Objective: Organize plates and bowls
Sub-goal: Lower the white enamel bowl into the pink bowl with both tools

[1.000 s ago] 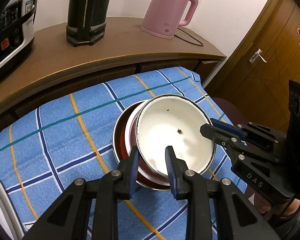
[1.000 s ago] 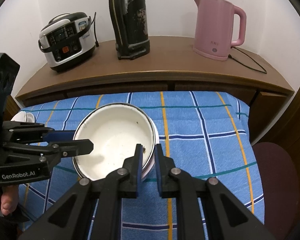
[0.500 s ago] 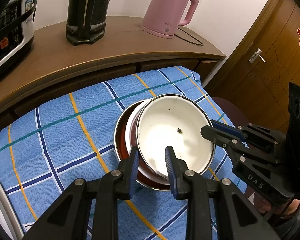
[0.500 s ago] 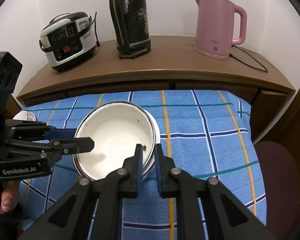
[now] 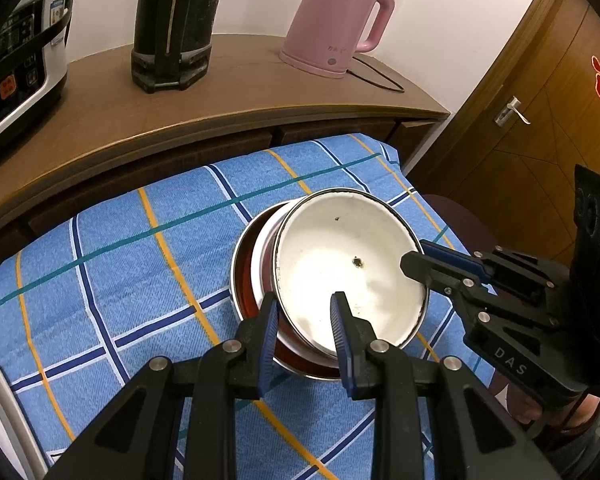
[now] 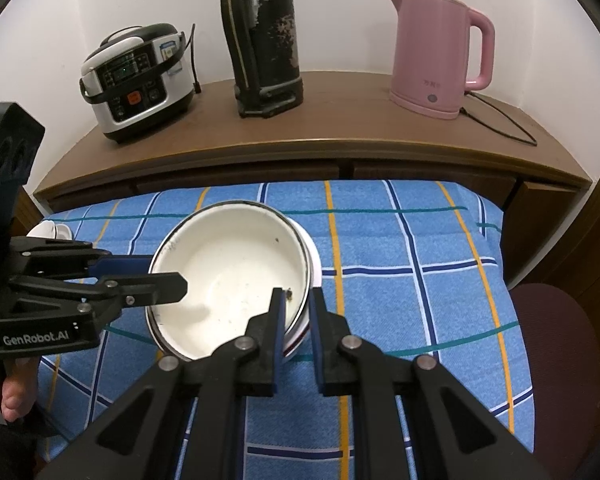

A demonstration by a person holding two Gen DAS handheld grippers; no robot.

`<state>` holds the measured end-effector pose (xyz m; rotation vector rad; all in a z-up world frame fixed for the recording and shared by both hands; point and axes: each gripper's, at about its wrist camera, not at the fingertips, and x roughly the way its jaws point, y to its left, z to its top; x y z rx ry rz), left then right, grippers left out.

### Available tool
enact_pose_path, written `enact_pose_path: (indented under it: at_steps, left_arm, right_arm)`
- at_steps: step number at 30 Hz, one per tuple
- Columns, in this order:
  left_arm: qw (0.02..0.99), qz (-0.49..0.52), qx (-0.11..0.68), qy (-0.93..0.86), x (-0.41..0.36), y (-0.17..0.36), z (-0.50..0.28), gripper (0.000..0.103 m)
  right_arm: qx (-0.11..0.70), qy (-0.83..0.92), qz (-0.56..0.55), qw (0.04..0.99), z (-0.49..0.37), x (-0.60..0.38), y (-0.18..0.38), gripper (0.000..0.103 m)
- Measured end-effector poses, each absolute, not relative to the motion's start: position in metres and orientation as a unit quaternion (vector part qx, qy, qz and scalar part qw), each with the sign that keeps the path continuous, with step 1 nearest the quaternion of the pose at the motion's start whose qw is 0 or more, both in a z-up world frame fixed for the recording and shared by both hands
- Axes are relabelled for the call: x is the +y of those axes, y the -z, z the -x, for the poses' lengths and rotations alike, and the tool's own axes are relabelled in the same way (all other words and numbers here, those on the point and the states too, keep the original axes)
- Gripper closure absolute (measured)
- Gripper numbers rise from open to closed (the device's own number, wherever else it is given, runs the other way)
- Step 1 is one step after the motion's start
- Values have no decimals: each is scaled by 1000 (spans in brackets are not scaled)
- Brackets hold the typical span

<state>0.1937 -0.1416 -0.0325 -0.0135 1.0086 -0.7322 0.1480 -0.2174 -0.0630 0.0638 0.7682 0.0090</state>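
Observation:
A white enamel bowl (image 5: 340, 264) with a dark rim sits tilted on a stack: a white dish and a dark red plate (image 5: 247, 280) on the blue checked cloth (image 5: 120, 264). My left gripper (image 5: 304, 304) straddles the bowl's near rim, one finger inside and one outside, with a gap showing. My right gripper (image 6: 298, 300) is shut on the bowl's (image 6: 228, 276) opposite rim. In the right wrist view the left gripper (image 6: 172, 276) reaches in from the left. In the left wrist view the right gripper (image 5: 416, 260) enters from the right.
A wooden sideboard (image 6: 340, 136) behind holds a rice cooker (image 6: 136, 80), a black thermos pot (image 6: 264, 40) and a pink kettle (image 6: 436, 52) with its cord. A white cup (image 6: 50, 230) stands at the cloth's left edge. A dark red chair seat (image 6: 556, 344) and a wooden door (image 5: 540, 92) are to the right.
The bowl and both grippers have barely shifted. The left gripper's fingers stand slightly closer around the bowl rim.

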Motion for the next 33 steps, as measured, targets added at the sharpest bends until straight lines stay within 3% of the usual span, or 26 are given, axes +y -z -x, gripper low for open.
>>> enact_pose_path:
  at_steps: [33]
  left_arm:
    - [833,-16,443,331,-142,28,-188,74]
  right_arm:
    - [380,-13,-34,924,-152,-216,69,89]
